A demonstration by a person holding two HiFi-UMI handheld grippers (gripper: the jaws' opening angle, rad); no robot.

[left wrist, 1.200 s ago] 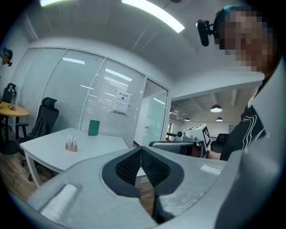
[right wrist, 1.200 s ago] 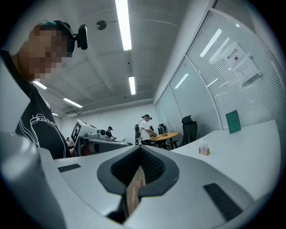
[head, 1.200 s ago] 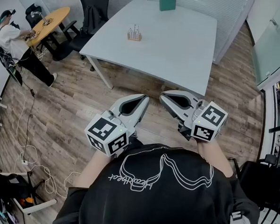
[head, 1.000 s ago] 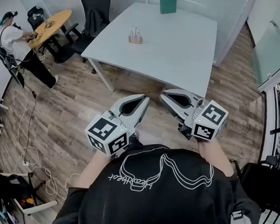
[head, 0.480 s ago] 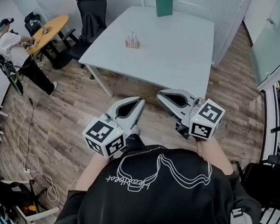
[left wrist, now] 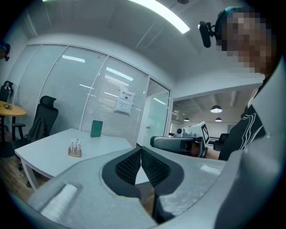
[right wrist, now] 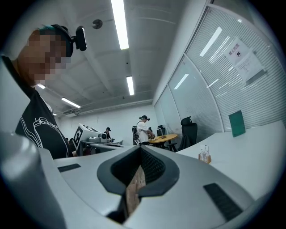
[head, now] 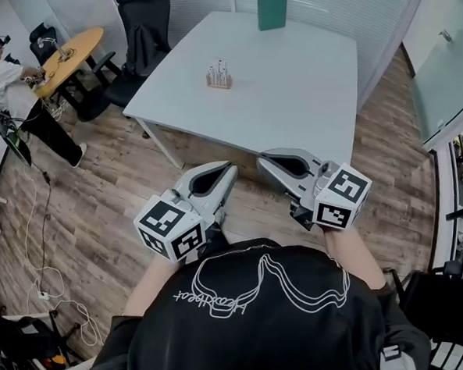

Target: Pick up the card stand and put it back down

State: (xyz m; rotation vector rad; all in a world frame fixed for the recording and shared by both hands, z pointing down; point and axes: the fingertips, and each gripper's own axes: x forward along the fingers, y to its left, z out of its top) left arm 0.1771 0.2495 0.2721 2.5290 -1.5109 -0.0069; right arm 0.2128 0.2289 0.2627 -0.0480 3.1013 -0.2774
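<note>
The card stand [head: 218,76], a small wooden block with thin upright holders, sits on the white table [head: 300,83], left of its middle. The same card stand [left wrist: 75,149] shows small in the left gripper view, and the card stand [right wrist: 204,155] at the right in the right gripper view. My left gripper [head: 231,169] and right gripper [head: 263,159] hover over the wooden floor in front of the table, well short of the stand. Both are shut with nothing between the jaws, which meet at their tips.
A dark green upright board [head: 271,10] stands at the table's far edge. Black office chairs [head: 143,34] are by the table's left side. A person [head: 18,89] works at a round wooden table [head: 68,49] far left. Cables [head: 37,231] lie on the floor.
The head view has shifted a little, so the table and stand sit slightly lower and further left. Both grippers stay shut and keep about the same pose.
</note>
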